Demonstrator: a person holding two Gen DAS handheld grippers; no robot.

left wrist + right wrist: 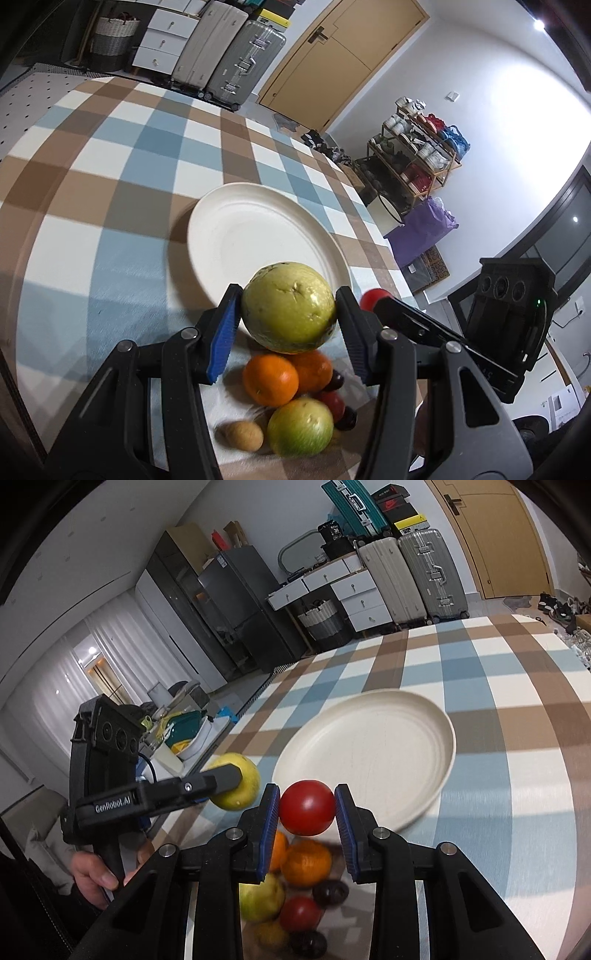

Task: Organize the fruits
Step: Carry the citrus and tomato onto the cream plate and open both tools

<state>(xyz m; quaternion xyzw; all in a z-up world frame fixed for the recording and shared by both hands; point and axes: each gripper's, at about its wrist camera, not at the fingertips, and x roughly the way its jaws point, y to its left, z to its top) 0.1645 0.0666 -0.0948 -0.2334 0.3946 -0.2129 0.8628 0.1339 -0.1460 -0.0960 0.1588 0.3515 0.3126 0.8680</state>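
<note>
My left gripper (289, 308) is shut on a large yellow-green guava (289, 306) and holds it above the near rim of a white plate (236, 236). My right gripper (306, 806) is shut on a red tomato (307, 807), held above the near edge of the plate (373, 746). The left gripper with its guava (240, 775) shows at the left of the right wrist view. Below the grippers lies a pile of fruit: oranges (271, 380), a green guava (300, 426), dark plums (345, 419), a small brown fruit (244, 435).
The table wears a blue, brown and white checked cloth (122, 177). Suitcases (236, 55) and drawers stand beyond the far edge, a shoe rack (417, 162) to the right. The right gripper's body (509, 325) is close on the left gripper's right.
</note>
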